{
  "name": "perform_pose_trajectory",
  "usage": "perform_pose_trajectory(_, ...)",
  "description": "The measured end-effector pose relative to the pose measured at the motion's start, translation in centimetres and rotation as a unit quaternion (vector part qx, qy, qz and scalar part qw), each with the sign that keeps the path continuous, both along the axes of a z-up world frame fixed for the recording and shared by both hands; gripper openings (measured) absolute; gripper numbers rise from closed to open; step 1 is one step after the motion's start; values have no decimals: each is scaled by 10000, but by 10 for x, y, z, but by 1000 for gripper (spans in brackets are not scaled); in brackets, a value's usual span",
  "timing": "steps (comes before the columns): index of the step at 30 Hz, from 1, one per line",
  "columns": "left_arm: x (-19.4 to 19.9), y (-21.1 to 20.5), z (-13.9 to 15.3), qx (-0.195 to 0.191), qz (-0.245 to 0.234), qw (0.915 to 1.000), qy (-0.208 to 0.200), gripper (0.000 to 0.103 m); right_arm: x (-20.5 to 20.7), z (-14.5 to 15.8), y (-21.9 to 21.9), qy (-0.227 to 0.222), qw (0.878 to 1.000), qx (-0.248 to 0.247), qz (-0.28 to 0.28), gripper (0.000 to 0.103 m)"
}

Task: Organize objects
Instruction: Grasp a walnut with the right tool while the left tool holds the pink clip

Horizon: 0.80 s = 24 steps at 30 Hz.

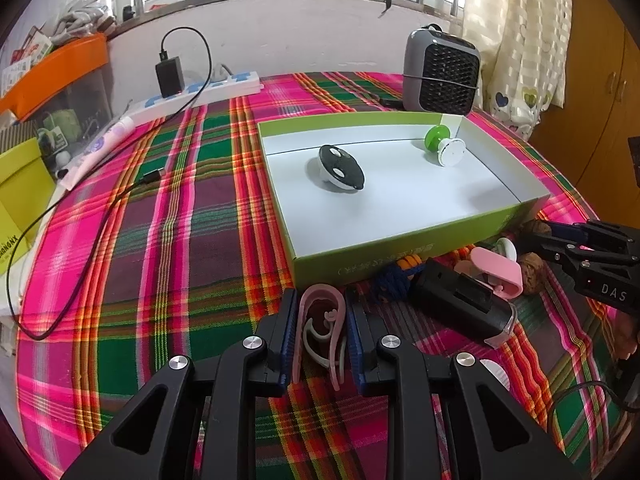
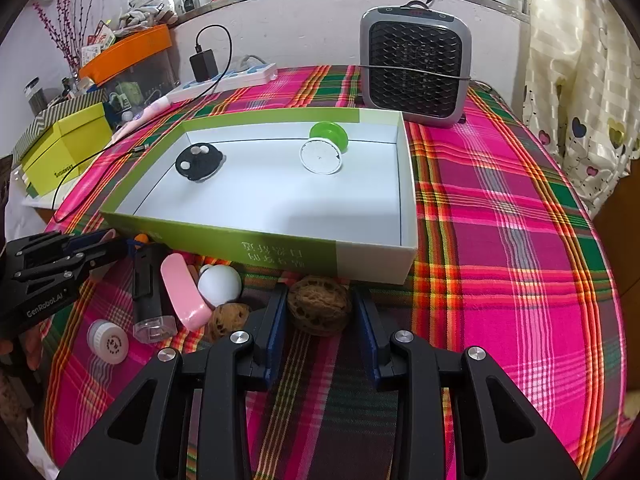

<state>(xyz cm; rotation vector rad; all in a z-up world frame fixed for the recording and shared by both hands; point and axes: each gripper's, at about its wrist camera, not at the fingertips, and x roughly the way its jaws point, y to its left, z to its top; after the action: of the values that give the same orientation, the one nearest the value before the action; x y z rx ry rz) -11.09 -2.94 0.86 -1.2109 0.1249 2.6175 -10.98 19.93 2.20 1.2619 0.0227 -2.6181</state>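
A green box (image 1: 400,248) with a white inside (image 2: 260,196) holds a black-and-white toy (image 1: 341,168) and a green-and-white toy (image 1: 444,144). My left gripper (image 1: 322,320) is shut on a pink clip (image 1: 320,336), just in front of the box's near wall. My right gripper (image 2: 320,312) has its fingers around a walnut (image 2: 319,305) on the cloth before the box; whether the pads touch it I cannot tell. A second walnut (image 2: 226,320), a pink case (image 2: 185,292), a white ball (image 2: 219,285) and a black device (image 2: 148,288) lie between the grippers.
A grey fan heater (image 2: 414,68) stands behind the box. A power strip (image 1: 200,92) with a charger and cable lies at the back left. A yellow-green box (image 2: 64,148) and an orange bin (image 2: 128,56) stand left. A white cap (image 2: 108,341) lies near the left gripper (image 2: 48,268).
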Motion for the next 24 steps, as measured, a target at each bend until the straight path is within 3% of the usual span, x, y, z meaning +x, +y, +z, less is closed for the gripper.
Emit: perform_pose_trajectory(24,5,3,22,85,-67,9998,186,21,7,14,2,200,9998,-52,23,34)
